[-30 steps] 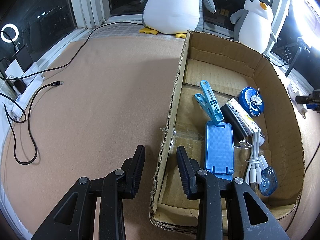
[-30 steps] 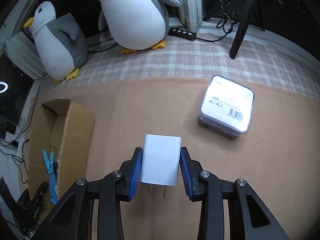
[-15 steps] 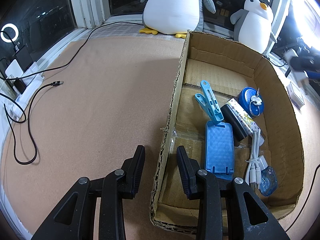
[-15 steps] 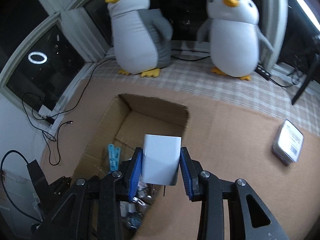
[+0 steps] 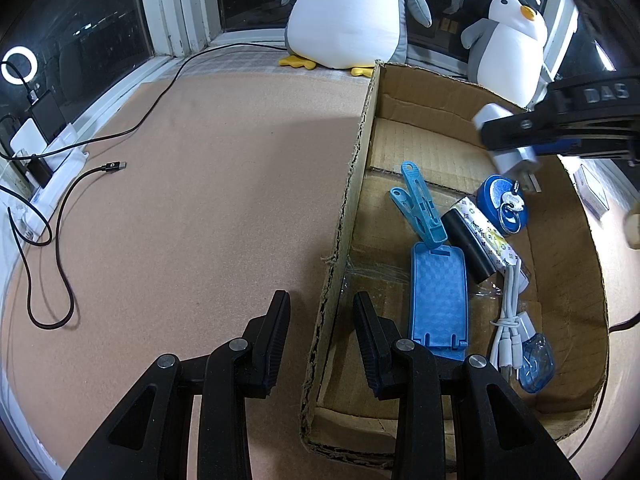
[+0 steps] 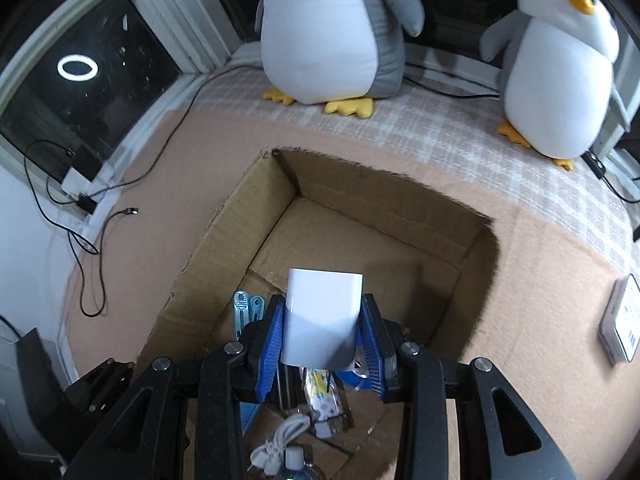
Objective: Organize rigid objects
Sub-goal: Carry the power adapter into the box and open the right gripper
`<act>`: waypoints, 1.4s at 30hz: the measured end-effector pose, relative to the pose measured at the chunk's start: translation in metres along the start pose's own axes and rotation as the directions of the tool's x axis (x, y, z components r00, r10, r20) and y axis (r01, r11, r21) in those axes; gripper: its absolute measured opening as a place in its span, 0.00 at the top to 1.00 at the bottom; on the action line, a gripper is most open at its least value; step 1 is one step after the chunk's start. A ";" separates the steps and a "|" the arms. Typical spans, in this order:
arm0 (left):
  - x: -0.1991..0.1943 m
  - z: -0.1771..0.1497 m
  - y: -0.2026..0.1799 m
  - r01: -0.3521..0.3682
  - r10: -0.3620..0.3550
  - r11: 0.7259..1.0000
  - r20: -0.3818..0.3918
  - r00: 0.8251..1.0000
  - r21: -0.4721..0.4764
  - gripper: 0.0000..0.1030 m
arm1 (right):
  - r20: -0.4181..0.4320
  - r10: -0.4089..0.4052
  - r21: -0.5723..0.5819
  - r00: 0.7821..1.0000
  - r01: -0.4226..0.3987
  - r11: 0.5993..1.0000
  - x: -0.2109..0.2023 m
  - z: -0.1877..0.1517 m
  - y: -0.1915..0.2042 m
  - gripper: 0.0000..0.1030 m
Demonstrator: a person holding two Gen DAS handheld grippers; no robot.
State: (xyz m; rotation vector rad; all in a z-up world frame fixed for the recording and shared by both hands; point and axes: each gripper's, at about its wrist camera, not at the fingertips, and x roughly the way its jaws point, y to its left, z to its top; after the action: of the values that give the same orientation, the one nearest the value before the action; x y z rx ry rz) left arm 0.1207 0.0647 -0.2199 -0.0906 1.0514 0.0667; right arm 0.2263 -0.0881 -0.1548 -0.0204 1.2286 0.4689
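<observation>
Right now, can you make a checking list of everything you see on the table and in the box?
Surface: tan mat, a checked cloth strip by the window.
Job's things: white charger held over the open cardboard box. In the box: blue clip, blue phone stand, black tube, patterned tube, blue round tin with a key ring, white cord bundle, small blue clear item.
Clutter: flat white case on the mat, outside the box.
Grippers: right gripper shut on the charger; left gripper open, straddling the box wall.
Cables: black cable loose on the mat.
Surroundings: two plush penguins, dark windows, ring light reflection.
</observation>
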 end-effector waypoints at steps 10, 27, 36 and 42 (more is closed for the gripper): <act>0.000 0.000 0.000 0.000 0.000 1.000 0.000 1.000 -0.001 0.65 | -0.002 -0.022 -0.011 1.000 0.022 1.000 0.015 0.007 0.008 0.67; 0.000 0.000 0.001 0.002 -0.002 1.000 0.002 1.000 -0.004 0.65 | 0.028 -0.008 -0.005 1.000 0.008 1.000 0.015 0.012 0.007 0.35; 0.001 0.000 0.003 0.002 -0.002 1.000 0.003 1.000 -0.005 0.65 | 0.056 -0.005 0.025 0.998 0.004 1.000 0.001 0.009 -0.005 0.34; 0.001 -0.001 0.003 0.002 -0.002 1.000 0.003 1.000 -0.005 0.65 | 0.069 0.007 0.032 0.998 -0.009 0.999 -0.009 0.006 -0.011 0.26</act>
State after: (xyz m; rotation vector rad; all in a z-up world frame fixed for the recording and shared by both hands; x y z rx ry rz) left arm 0.1202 0.0678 -0.2212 -0.0962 1.0477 0.0682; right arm 0.2331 -0.0992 -0.1473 0.0283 1.1690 0.4528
